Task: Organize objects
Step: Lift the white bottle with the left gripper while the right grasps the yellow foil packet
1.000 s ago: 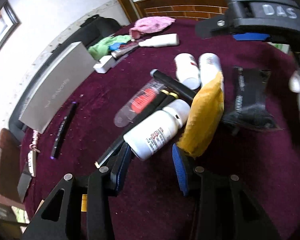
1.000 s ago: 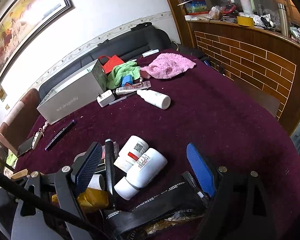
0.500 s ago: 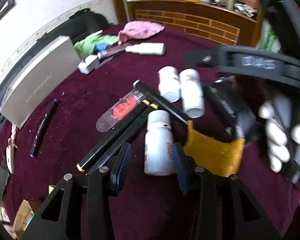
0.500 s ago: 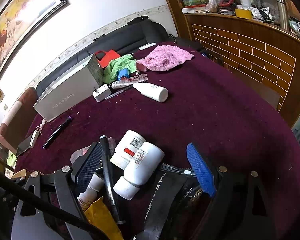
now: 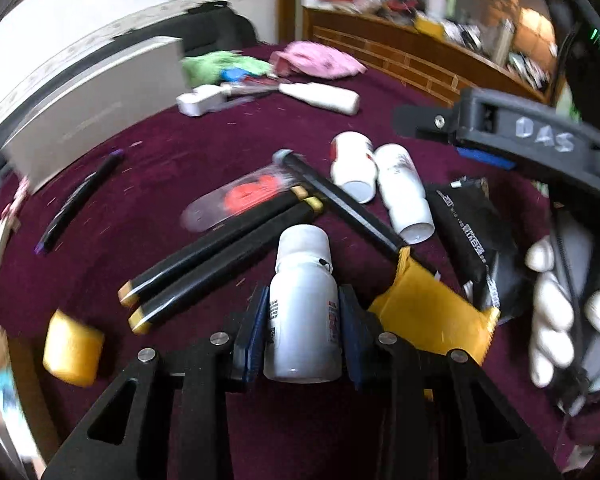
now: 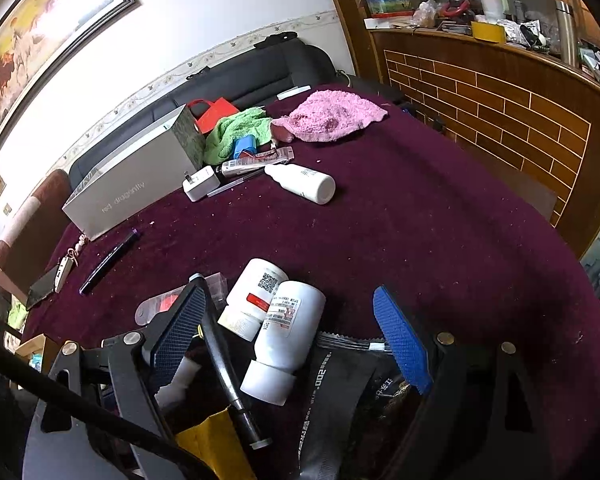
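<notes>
Now our left gripper [image 5: 303, 322] is closing on the white bottle [image 5: 302, 312], cap pointing away from us; earlier it lay slantwise, ungripped.

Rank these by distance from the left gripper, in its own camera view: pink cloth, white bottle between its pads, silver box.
1. White bottle, between the closing left gripper pads.
2. Silver box, upper left.
3. Pink cloth, far edge, top centre.
</notes>
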